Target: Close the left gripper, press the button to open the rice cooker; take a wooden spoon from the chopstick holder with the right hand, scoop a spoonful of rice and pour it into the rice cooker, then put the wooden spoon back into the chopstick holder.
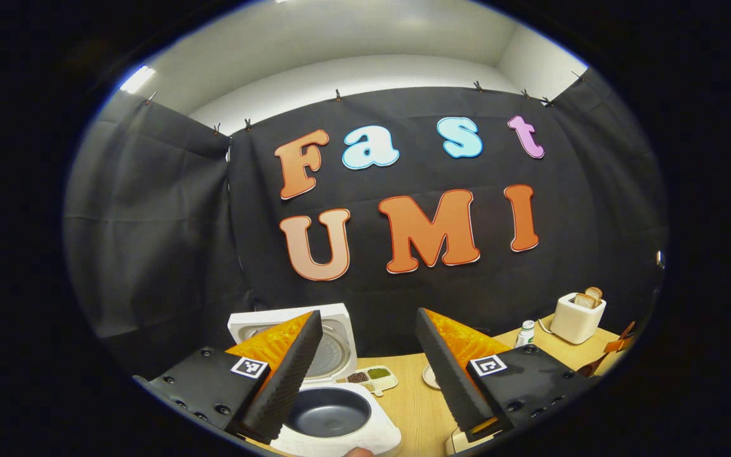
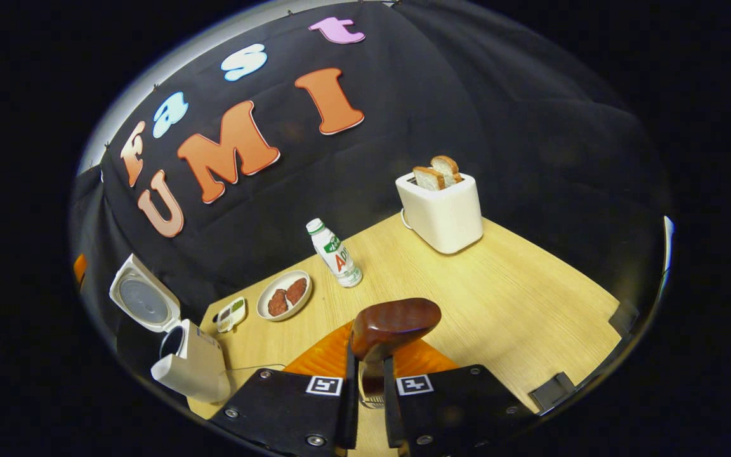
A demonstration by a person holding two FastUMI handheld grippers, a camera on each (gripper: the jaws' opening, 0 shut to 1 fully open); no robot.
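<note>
Right gripper (image 2: 365, 381) pinches wooden spoon (image 2: 394, 324) near its bowl, raised over table (image 2: 518, 304); left gripper (image 1: 368, 368) spread above open rice cooker (image 1: 334, 412). Spoon looks empty, hard to tell. Risk: short hold lets spoon pivot, spilling rice.

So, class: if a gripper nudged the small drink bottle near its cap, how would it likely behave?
The bottle is tall and narrow on a small base, so a high push would probably tip it. Being round, it may then roll across the smooth wooden table, perhaps toward the plate nearby. It looks like light plastic, likely easy to shift.
</note>
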